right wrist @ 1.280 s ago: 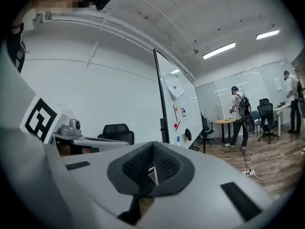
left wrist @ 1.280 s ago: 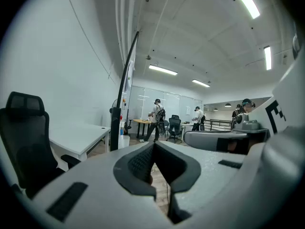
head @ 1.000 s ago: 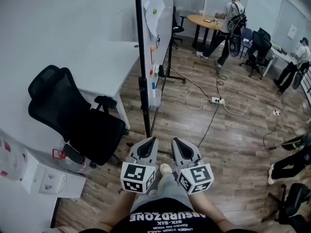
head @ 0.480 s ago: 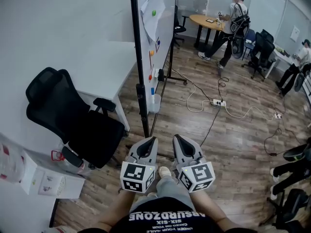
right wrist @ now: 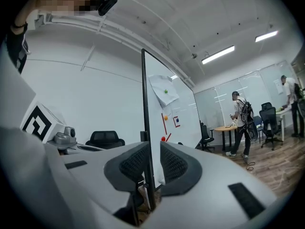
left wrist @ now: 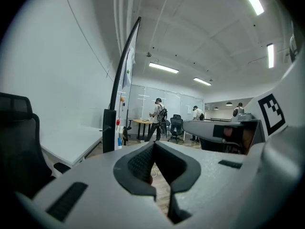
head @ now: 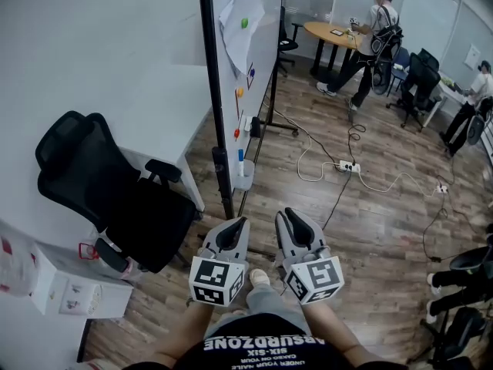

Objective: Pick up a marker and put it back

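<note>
The whiteboard [head: 246,45] stands edge-on on its black post [head: 214,114], ahead of both grippers. Along its lower edge I see a blue marker [head: 240,157] and a red marker or magnet [head: 236,133]; the blue marker [left wrist: 118,140] also shows in the left gripper view. My left gripper [head: 235,227] is held low in front of the person, shut with nothing in it [left wrist: 154,147]. Beside it, my right gripper [head: 291,219] has just been opening; a narrow gap shows between its pads [right wrist: 153,149], with nothing between them. Both are well short of the board.
A black office chair [head: 100,183] and a white desk [head: 166,122] stand left of the board. A white box [head: 58,287] sits at the near left. A power strip [head: 345,166] with cables lies on the wooden floor. People stand near a round table [head: 331,31] far off.
The view has moved forward along the floor toward the whiteboard's post; the chair and box have slid left and down. Both grippers keep their place side by side.
</note>
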A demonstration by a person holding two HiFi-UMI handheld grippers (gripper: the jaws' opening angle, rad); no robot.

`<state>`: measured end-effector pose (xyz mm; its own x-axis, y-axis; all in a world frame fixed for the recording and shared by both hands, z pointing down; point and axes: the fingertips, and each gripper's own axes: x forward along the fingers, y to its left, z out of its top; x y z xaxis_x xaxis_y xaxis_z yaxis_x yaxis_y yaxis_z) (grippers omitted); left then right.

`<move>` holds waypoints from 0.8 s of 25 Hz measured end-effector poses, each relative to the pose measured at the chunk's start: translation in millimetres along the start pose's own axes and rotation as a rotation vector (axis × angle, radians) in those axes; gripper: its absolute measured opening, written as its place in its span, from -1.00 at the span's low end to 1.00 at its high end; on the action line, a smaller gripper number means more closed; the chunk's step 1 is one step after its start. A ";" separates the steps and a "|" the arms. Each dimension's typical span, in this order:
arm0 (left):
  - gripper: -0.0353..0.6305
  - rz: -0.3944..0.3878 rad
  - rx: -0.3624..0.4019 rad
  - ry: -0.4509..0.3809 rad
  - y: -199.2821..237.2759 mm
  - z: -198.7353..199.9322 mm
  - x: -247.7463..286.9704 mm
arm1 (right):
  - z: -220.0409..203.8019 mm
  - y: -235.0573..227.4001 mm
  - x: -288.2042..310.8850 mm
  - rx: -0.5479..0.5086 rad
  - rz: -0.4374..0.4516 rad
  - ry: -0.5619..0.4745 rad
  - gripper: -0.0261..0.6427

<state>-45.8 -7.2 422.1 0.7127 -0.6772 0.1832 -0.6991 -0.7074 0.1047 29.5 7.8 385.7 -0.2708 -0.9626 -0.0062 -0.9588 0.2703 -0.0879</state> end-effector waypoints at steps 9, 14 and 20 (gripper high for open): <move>-0.88 -0.012 0.007 0.003 13.3 5.9 37.9 | 5.1 -38.2 32.0 0.021 -0.036 -0.018 -0.48; -0.88 -0.006 0.010 0.016 25.1 6.0 54.5 | 0.8 -53.3 52.6 0.039 -0.039 -0.009 -0.46; -0.88 0.009 0.000 0.033 39.7 3.9 71.3 | -10.2 -64.5 80.5 0.059 -0.022 0.018 -0.46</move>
<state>-22.6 -84.4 435.6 0.7040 -0.6763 0.2166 -0.7054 -0.7013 0.1031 68.7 -86.9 401.0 -0.2516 -0.9677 0.0143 -0.9580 0.2469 -0.1462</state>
